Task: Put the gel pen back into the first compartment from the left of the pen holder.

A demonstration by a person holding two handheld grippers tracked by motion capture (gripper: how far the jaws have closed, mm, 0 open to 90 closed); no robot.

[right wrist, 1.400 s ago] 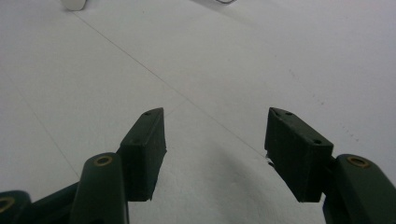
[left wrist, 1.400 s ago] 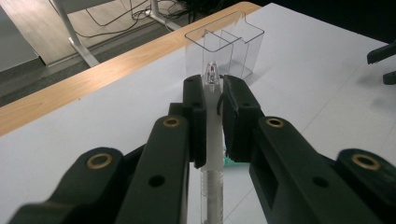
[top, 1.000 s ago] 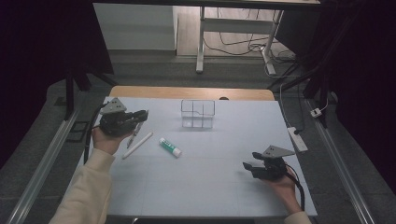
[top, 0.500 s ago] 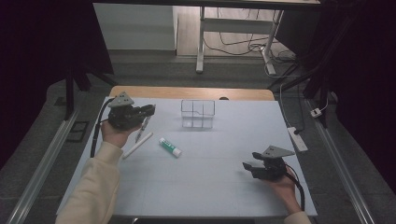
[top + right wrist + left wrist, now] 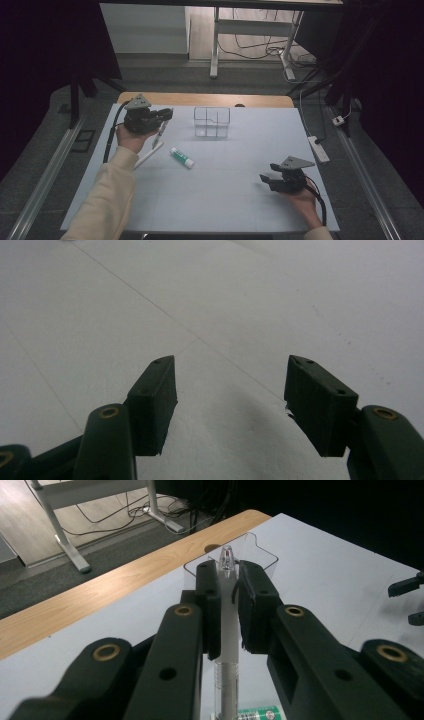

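The pen [image 5: 229,615] stood clamped between the jaws of the left gripper [image 5: 162,116], lifted off the table [image 5: 240,200], its tip up. Just ahead of those jaws sat the clear divided box [image 5: 212,121], holding nothing visible. Below the left gripper lay a white stick [image 5: 148,154] and a glue stick [image 5: 181,157]. The right gripper [image 5: 266,179], well apart, rested with jaws apart around nothing.

Clear pen [image 5: 229,625] clamped upright in left tongs [image 5: 229,611]; tip near clear box [image 5: 260,555]
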